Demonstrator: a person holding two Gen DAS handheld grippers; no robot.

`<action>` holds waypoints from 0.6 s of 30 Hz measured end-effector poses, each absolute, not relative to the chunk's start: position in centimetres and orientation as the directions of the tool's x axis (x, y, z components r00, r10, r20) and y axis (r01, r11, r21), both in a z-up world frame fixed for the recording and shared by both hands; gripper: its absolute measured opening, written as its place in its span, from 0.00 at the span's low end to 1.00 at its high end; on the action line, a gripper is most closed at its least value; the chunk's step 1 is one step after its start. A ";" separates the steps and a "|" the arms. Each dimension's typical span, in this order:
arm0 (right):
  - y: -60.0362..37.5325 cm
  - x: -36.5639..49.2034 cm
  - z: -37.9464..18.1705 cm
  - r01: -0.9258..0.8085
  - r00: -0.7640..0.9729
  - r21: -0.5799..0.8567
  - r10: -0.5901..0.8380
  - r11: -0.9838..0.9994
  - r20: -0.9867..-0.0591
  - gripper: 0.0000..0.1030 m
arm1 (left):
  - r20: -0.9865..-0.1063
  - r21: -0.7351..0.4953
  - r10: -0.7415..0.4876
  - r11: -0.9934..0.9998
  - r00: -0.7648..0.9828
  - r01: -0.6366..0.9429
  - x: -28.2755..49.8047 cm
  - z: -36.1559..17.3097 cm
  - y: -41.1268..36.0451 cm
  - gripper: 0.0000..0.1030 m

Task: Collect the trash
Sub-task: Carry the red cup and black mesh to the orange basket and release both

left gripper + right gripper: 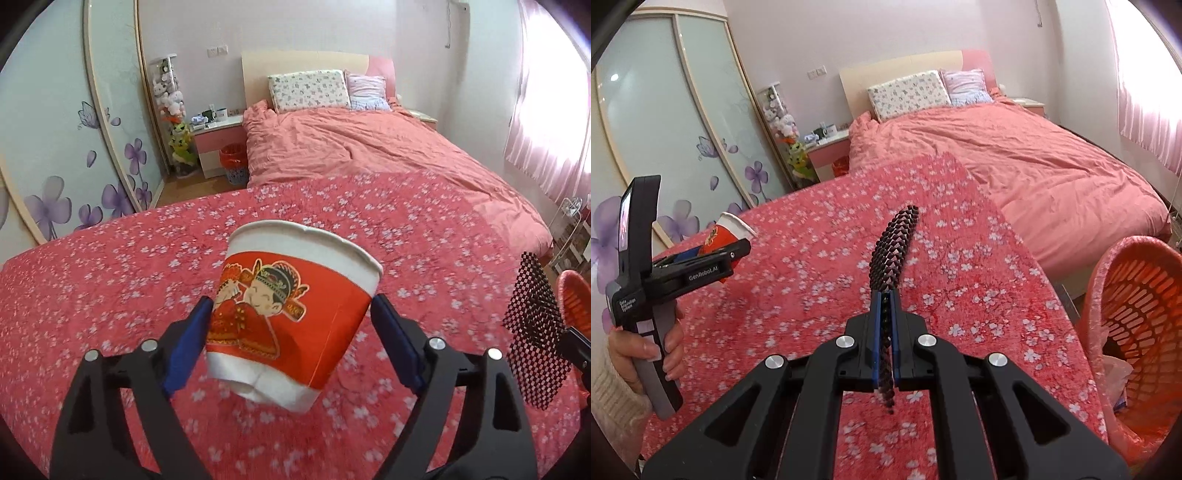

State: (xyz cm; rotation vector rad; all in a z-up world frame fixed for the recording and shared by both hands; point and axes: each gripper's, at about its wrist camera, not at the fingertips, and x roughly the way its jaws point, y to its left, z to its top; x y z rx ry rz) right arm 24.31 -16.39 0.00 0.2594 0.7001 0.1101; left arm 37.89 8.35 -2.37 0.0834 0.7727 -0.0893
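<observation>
My left gripper (291, 332) is shut on a red and white paper cup (295, 310) with a cartoon figure, held tilted above the flowered red bedspread (110, 295). The cup also shows in the right wrist view (726, 232), in the left gripper (735, 254). My right gripper (885, 332) is shut on a flat piece of black checkered packaging (892, 254), seen edge-on. That piece also shows in the left wrist view (532, 332) at the right. An orange mesh waste basket (1137, 325) lined with a plastic bag stands tilted at the right, beside the bed.
A pink duvet (369, 147) and two pillows lie at the head of the bed. A nightstand (218, 136) and a second small bin (232, 162) stand at the far left. Sliding wardrobe doors (55, 147) run along the left wall. A curtained window (546, 92) is at the right.
</observation>
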 end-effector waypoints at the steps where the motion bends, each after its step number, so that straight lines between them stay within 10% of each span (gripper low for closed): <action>1: -16.4 23.9 0.4 -0.015 0.767 0.271 0.185 0.962 -0.615 0.05 | -0.695 0.039 -0.052 0.993 0.717 0.109 37.3 -1.9 8.3 0.80; 18: -18.3 20.4 2.9 0.003 0.808 0.274 0.160 0.962 -0.568 0.05 | -0.701 0.007 -0.083 0.992 0.709 0.123 32.0 -0.1 6.7 0.79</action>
